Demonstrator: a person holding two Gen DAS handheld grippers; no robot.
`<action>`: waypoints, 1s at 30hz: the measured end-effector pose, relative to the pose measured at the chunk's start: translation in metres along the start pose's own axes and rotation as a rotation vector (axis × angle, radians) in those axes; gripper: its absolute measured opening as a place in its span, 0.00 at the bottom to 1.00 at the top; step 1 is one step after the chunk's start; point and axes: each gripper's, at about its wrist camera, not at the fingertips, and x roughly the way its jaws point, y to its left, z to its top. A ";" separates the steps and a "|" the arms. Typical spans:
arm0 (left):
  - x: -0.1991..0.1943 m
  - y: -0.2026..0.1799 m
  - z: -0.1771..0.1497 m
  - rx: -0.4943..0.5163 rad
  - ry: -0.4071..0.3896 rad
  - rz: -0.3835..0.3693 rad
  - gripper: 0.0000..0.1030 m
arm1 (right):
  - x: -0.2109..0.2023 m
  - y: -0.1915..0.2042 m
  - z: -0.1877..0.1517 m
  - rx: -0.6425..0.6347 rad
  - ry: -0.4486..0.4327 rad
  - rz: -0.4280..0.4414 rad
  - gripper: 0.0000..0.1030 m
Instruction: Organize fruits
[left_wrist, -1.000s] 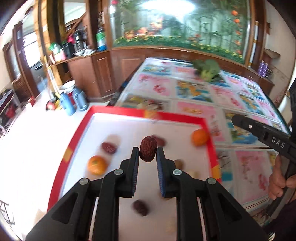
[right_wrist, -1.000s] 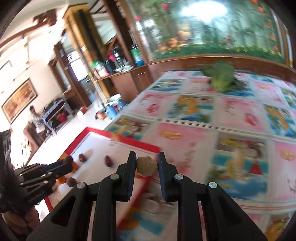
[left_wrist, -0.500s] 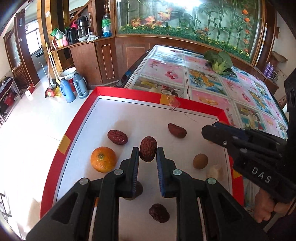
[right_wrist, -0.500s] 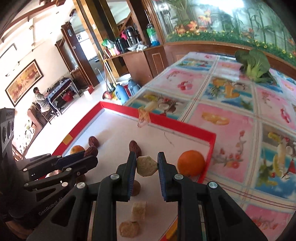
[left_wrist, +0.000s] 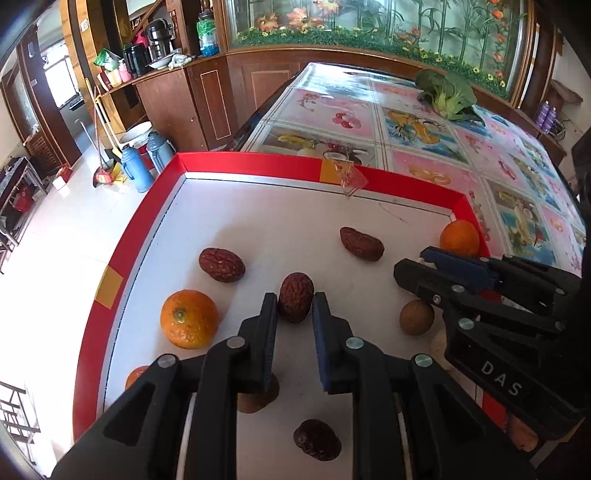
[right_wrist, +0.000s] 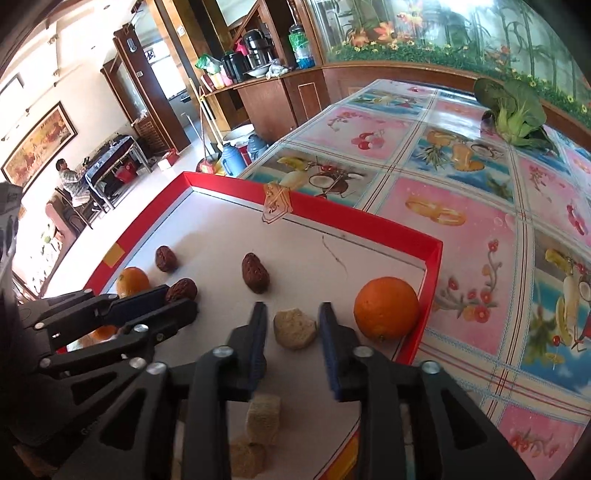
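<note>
- Left hand-held gripper (left_wrist: 294, 308), lower centre of the left wrist view: pinching a wrinkled red date (left_wrist: 295, 302) low over the white floor of the red-rimmed tray (left_wrist: 258, 165); its jaws are just starting to part.
- Right hand-held gripper (right_wrist: 291, 326), lower centre of the right wrist view: jaws are opening; a tan cube-like piece (right_wrist: 294, 329) sits between them with a visible gap on each side, so it is judged released onto the tray floor.
- Two similar tan pieces (right_wrist: 263, 417) are seen directly below it in the frame, half hidden by the gripper body; a grouping spot is judged.
- An orange (right_wrist: 386, 308) lies just right of the tan piece, by the tray's right rim.
- More dates are scattered on the tray: one left of centre (left_wrist: 221, 264), one upper right of the held date (left_wrist: 361, 243), one at bottom centre (left_wrist: 317, 439).
- Step in hand, as judged: both items are being set down in the tray.
- To do it well: the right jaws should be fully spread before lifting, and withdrawn straight back so the tan piece is not dragged or the orange nudged.
- The date should be let go only once it touches the floor, as it may roll.
- The two grippers are close together mid-tray; a clash should be avoided.
</note>
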 end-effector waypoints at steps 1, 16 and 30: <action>0.000 0.000 0.000 -0.004 0.001 0.005 0.36 | -0.002 -0.002 0.000 0.010 -0.011 0.008 0.34; -0.112 -0.018 -0.021 0.002 -0.294 0.150 0.86 | -0.120 0.007 -0.033 -0.013 -0.275 0.032 0.48; -0.192 -0.038 -0.053 0.011 -0.456 0.169 0.94 | -0.188 0.036 -0.066 -0.106 -0.424 -0.012 0.63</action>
